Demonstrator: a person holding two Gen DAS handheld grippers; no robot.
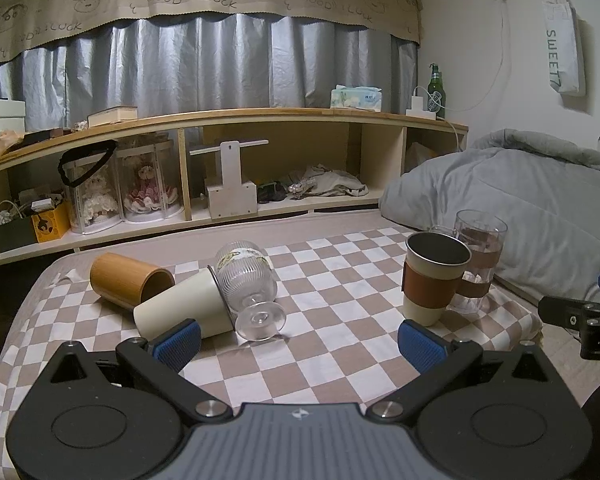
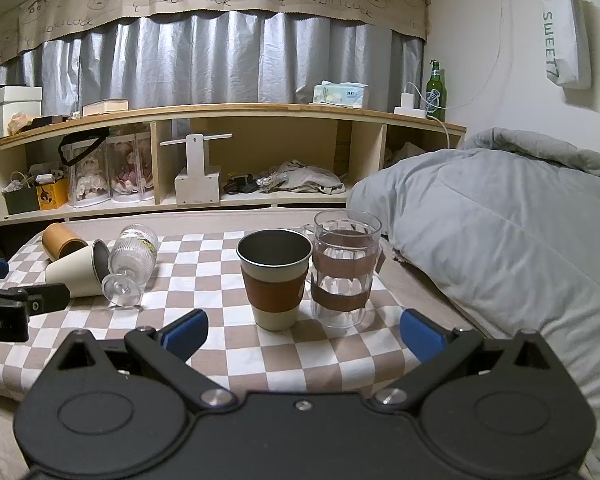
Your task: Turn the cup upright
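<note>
I have both grippers hovering low over the brown-and-white checkered cloth [image 1: 332, 344] on the bed. The left gripper [image 1: 299, 340] has its blue-padded fingers spread wide and empty; the right gripper [image 2: 303, 334] likewise.

Three cups lie on their sides to my left: a cream plastic cup [image 1: 184, 308], a ribbed clear glass goblet [image 1: 246, 280] touching it, and a bamboo-coloured cylindrical cup [image 1: 128, 278] just behind.

Upright to the right stand a cream cup with a brown sleeve [image 2: 274, 280] and a clear glass mug [image 2: 346, 266], side by side, near the grey duvet [image 2: 500, 232].
</note>
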